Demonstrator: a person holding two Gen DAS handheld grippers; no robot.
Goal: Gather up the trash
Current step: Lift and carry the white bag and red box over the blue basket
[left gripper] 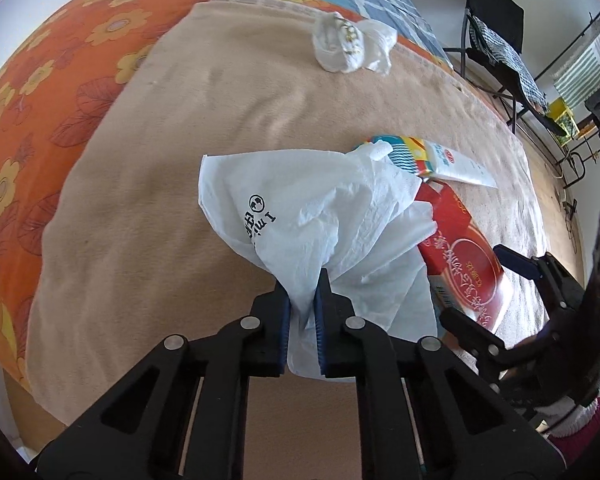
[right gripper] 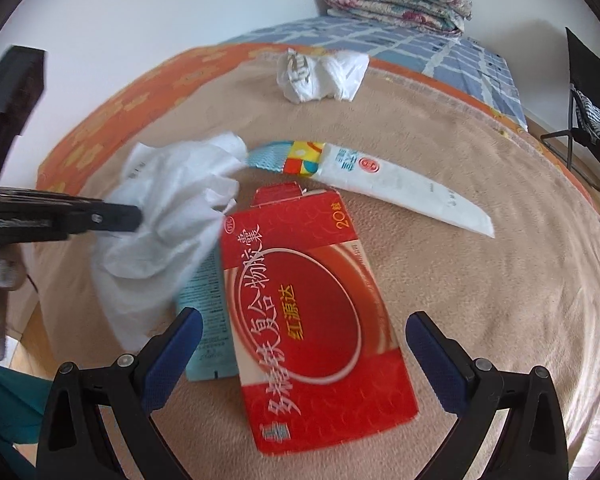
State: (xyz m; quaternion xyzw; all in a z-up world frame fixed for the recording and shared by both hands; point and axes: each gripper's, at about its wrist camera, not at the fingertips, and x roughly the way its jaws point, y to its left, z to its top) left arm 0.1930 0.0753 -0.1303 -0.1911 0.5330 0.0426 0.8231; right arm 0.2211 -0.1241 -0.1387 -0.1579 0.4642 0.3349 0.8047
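We see a thin, crinkled white plastic bag point(left gripper: 332, 216) pinched between the pressed-together fingers of the left gripper point(left gripper: 303, 304), held just over a beige fleece blanket point(left gripper: 148, 184) on a bed. Beside the bag lies a flattened red cardboard box point(right gripper: 316, 328) with Chinese lettering; the bag's edge drapes over the box's far corner. The right gripper point(right gripper: 304, 354) hovers over this box, its 2 blue-padded fingers spread wide on either side, gripping nothing. A pale blue leaflet point(right gripper: 206, 320) pokes from under the box. Further off lie a flattened white carton point(right gripper: 384, 184) and a crumpled white bag point(right gripper: 320, 74). An orange floral sheet point(left gripper: 40, 92) shows beyond the blanket.
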